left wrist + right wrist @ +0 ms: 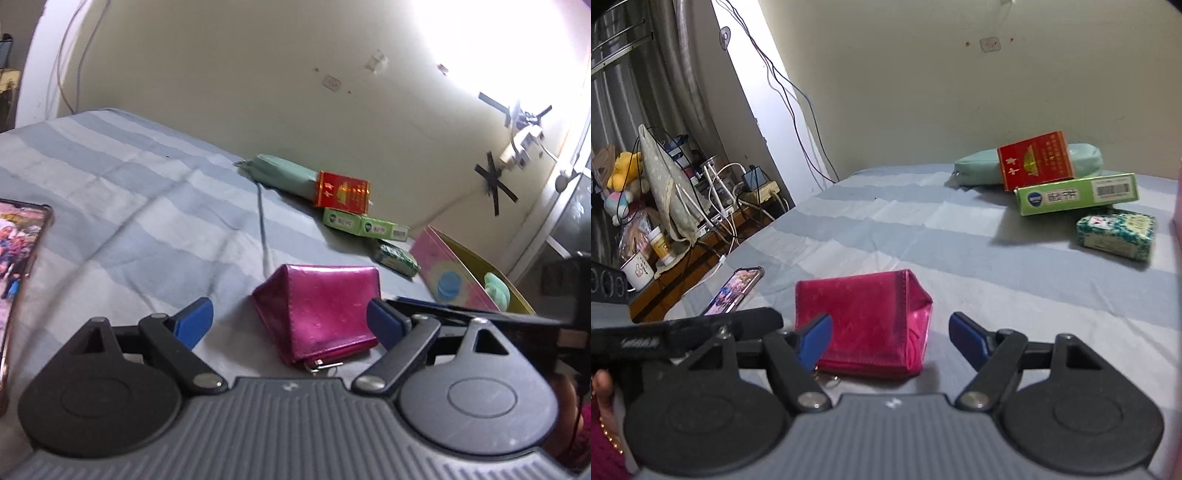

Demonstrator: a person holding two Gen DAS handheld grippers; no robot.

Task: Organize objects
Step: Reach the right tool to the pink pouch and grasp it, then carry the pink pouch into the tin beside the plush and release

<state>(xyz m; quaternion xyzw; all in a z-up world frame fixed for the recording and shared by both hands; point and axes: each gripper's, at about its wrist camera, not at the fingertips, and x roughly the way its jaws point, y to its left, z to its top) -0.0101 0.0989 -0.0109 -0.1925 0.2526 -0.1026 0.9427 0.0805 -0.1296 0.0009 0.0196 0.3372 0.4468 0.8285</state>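
Pink wallet (320,313) between both grippers' wide-open fingers (194,320), ungrasped

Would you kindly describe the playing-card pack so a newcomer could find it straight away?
Start at the striped bed sheet and follow the far row along the wall. Nearest the pink box lies the card pack, the only one with a green-and-white patterned wrapper; the box beside it is plain green.
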